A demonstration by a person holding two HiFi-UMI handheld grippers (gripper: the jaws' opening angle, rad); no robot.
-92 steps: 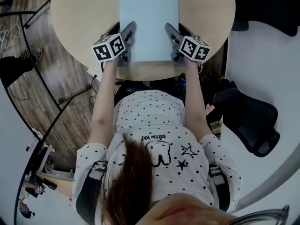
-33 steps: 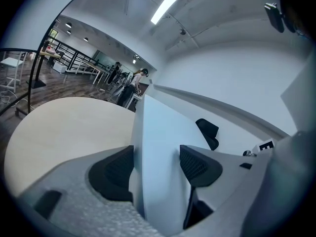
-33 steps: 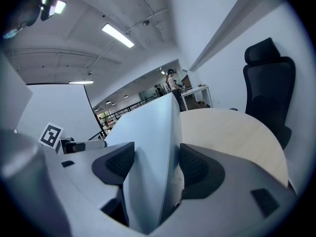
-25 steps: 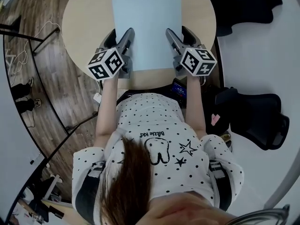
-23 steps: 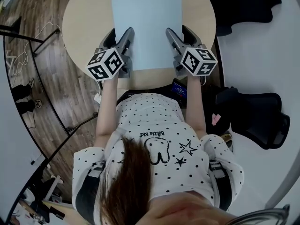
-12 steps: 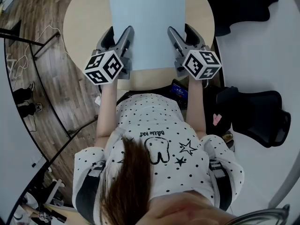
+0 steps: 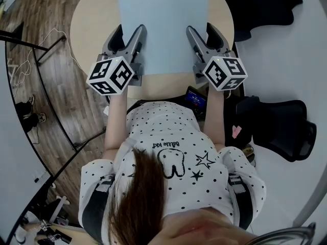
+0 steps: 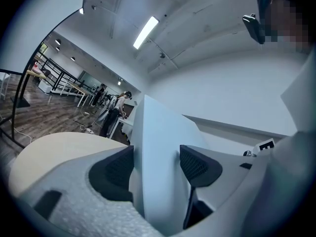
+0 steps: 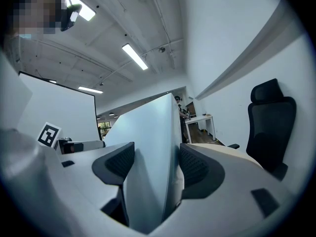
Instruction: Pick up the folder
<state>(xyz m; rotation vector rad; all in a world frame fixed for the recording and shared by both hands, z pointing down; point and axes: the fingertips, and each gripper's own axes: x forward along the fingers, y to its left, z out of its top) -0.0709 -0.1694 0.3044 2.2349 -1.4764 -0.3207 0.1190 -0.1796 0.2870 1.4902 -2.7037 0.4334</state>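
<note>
Left claw (image 7: 127, 32) pinches the folder's (image 7: 162, 24) left edge, its pads pressed on the sheet at either side. At 9 o'clock of it lies plank floor (image 7: 41, 60) with cables. The pale blue folder sits at 12 o'clock of the person, over the round, light-wood counter (image 7: 92, 24), reaching past its far rim. Right claw (image 7: 201, 30) is clamped on the folder's right edge. At 3 o'clock, on white floor, stands a black chair (image 7: 278, 129). The left gripper view shows strip lights (image 8: 145, 32) on a pale ceiling and distant people (image 8: 116, 115) at 9 o'clock.
</note>
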